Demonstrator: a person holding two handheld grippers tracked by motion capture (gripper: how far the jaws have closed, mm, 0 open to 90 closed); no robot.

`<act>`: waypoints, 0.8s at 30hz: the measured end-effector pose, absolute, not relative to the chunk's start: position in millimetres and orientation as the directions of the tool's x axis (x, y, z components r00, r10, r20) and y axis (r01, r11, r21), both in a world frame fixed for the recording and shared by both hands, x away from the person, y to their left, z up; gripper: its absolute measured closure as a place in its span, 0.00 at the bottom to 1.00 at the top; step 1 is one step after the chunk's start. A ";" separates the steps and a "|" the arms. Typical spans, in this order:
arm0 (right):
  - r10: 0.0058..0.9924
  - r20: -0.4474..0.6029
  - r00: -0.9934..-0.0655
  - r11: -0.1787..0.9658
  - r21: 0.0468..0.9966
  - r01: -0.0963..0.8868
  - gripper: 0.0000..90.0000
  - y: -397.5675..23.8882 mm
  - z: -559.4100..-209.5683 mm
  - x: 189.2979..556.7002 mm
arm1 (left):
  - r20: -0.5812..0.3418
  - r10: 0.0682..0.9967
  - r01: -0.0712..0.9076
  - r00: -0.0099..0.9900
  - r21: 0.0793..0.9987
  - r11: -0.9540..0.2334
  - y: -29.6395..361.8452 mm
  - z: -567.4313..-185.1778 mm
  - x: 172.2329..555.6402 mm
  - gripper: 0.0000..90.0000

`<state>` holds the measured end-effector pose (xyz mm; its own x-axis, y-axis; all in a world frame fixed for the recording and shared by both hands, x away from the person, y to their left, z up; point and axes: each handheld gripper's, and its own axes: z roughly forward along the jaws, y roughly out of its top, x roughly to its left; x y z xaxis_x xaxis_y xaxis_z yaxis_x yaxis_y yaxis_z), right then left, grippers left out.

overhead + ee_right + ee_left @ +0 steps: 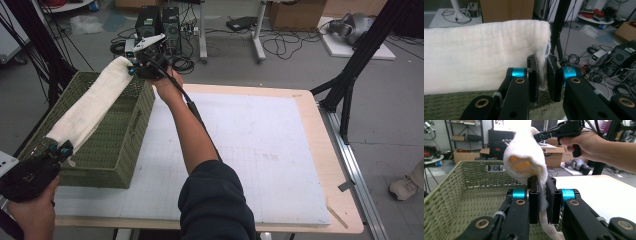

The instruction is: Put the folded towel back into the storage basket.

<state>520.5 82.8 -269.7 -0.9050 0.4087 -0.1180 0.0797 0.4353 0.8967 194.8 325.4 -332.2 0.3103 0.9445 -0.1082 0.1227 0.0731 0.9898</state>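
In the high view a white towel (92,105), folded into a long narrow band, is stretched over the green woven basket (120,145) that stands at the table's (310,115) left edge, on a white mat (250,150). The left gripper (59,149) clamps the band's near end above the basket's near left corner, and the right gripper (134,70) clamps the far end above the basket's far right corner, with the person's right forearm (192,135) reaching diagonally across the mat. In the left gripper view, the left gripper (541,202) has its two black jaws closed tight on the towel's (524,152) edge; a strip of cloth hangs down below them, and the band runs away over the basket's (461,192) interior to the right gripper (540,137), held in a hand (586,143) at the far end. In the right gripper view, the right gripper (541,80) is pinched shut on the lower corner of the towel (479,57), whose broad white face spreads left across the frame just above the basket's weave (449,105), apart from it, with cables and computer cases on the floor (579,37) behind.
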 end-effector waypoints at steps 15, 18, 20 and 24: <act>0.414 -0.128 -0.901 0.483 0.870 0.099 0.56 113.1 -286.2 518.2 | -0.114 0.986 0.171 0.122 0.981 0.092 341.8 -337.4 195.8 0.38; 0.409 -0.127 -0.904 0.479 0.873 0.093 0.54 104.9 -280.9 514.4 | -0.112 0.982 0.158 0.155 0.984 0.087 340.4 -336.2 195.9 0.38; 0.405 -0.122 -0.906 0.475 0.875 0.095 0.53 96.7 -277.5 511.9 | -0.114 0.976 0.141 0.188 0.986 0.088 337.7 -336.4 197.3 0.35; 0.399 -0.122 -0.909 0.480 0.872 0.093 0.47 74.8 -269.9 506.9 | -0.146 0.953 0.114 0.266 0.986 0.119 331.3 -334.9 199.3 0.31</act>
<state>506.9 74.8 -269.9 -0.9087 0.3992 -0.1224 0.0935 0.4801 0.8722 199.3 331.3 -334.9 0.2664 0.9527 -0.1459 0.1142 0.1191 0.9863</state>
